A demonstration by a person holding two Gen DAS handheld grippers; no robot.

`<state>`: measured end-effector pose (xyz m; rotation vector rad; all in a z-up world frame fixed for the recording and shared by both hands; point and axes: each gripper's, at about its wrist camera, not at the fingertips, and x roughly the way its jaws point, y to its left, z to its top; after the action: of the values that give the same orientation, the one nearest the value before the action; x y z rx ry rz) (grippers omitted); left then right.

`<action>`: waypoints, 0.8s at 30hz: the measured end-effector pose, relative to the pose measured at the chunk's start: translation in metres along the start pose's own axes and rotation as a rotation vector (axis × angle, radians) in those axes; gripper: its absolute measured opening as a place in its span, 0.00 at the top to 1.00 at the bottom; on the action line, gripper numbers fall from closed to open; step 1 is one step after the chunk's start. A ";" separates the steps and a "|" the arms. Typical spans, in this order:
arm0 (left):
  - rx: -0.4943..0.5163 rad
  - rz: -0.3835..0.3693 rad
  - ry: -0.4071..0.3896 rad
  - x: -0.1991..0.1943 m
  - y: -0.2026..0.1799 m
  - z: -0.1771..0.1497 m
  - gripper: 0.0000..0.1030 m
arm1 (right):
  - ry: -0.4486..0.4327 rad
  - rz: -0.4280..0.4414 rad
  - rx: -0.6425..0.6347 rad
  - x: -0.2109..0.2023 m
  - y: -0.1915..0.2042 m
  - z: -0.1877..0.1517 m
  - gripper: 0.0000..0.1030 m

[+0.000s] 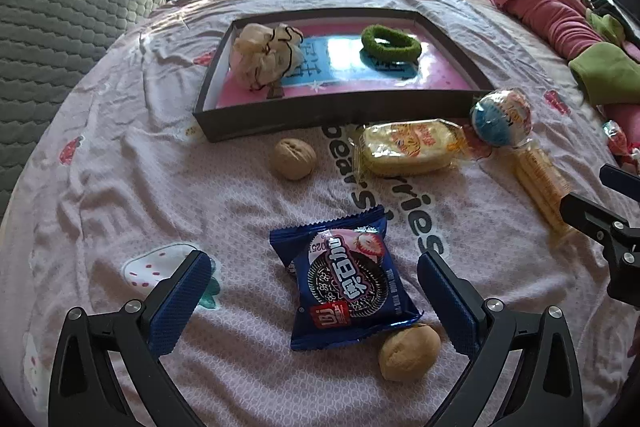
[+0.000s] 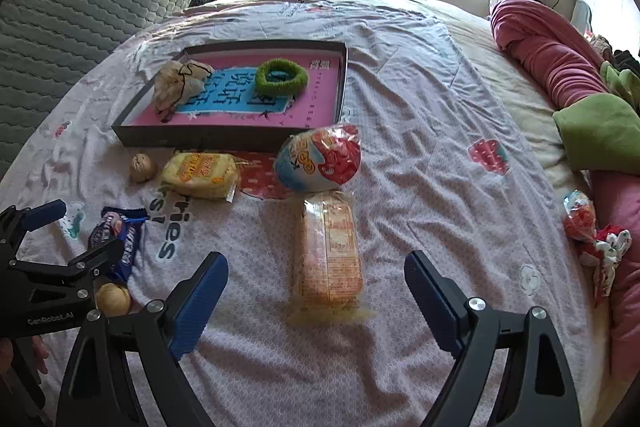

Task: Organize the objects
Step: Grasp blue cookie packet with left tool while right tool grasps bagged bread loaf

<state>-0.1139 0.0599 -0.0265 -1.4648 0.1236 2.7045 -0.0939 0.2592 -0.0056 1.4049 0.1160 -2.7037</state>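
Tray holds two hair ties only; snacks and walnuts remain on bed, your grippers both spread, empty.

Lower left of your left view, the bedsheet lies bare; the walnut and cookie packet crowd the centre.

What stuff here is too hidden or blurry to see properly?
- Second walnut: right wrist view, left gripper covers part of it.
- Cookie packet: same view, same gripper hides its lower half.
- Tray printing: both views, the cream scrunchie and green scrunchie cover some characters.
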 end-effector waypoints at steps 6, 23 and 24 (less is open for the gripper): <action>0.005 -0.009 0.009 0.010 -0.002 -0.002 0.00 | 0.013 -0.006 0.002 0.014 -0.001 -0.002 0.13; -0.006 -0.014 0.031 0.034 0.001 -0.003 0.00 | 0.029 -0.012 0.011 0.044 -0.002 -0.003 0.13; -0.005 -0.013 0.031 0.035 0.001 -0.002 0.00 | 0.031 -0.008 0.010 0.046 -0.002 -0.003 0.13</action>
<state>-0.1309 0.0594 -0.0568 -1.5043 0.1082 2.6740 -0.1177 0.2591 -0.0454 1.4524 0.1106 -2.6933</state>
